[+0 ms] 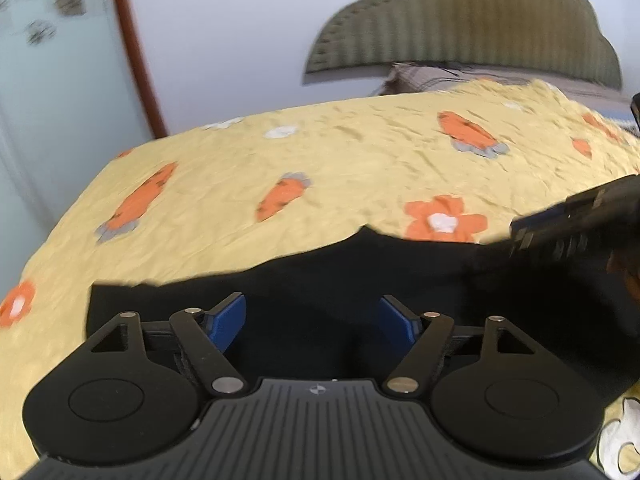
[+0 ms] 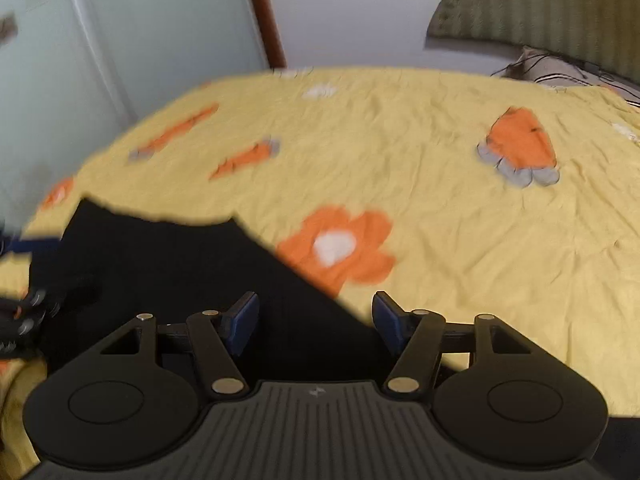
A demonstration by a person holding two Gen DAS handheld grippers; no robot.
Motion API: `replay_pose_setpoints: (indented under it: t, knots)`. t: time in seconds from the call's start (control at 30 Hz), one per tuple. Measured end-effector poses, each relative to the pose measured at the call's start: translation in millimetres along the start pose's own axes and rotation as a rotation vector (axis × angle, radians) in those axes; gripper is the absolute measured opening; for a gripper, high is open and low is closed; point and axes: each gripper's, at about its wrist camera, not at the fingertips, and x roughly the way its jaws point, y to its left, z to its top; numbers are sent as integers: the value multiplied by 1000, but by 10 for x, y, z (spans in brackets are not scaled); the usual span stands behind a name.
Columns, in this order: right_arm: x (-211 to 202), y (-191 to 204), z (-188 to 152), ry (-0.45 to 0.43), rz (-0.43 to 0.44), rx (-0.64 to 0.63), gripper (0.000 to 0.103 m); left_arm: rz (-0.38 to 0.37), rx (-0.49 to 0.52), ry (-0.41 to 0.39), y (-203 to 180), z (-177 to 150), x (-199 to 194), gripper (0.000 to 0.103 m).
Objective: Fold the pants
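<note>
Black pants point(image 1: 320, 280) lie flat near the bed's point(image 1: 360, 152) front edge. Left gripper point(image 1: 314, 320) and right gripper point(image 2: 316, 318) hover over them, fingers wide, holding nothing. Fabric looks soft, light, floppy; best pinched at an edge or corner.

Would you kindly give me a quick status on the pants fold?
Left gripper open, right gripper open, both empty. Black pants lying on the yellow bedspread, ungrasped. Nothing in the way.
</note>
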Motion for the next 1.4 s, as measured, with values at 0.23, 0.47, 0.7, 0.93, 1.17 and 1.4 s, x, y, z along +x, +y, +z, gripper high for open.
replay_pose_setpoints:
  t: [0.23, 0.47, 0.7, 0.93, 1.17, 1.4]
  knots:
    - [-300, -284, -225, -124, -206, 228, 75, -15, 64, 11, -447, 8, 186, 80]
    - [-2032, -935, -1198, -303, -448, 475, 80, -123, 254, -54, -1108, -177, -34, 85]
    - [-3456, -1036, -1755, -458, -856, 474, 101, -124, 313, 22, -1553, -305, 252, 86]
    - [-2662, -1889, -2421, -535, -256, 1021, 99, -133, 268, -11, -1543, -217, 24, 87]
    - [-2383, -2123, -2662, -583, -138, 1170, 98, -141, 289, -32, -1588, -194, -139, 87]
    - [-2282, -2223, -2640, -621, -150, 1167, 98, -202, 285, -21, -1759, -217, -180, 88]
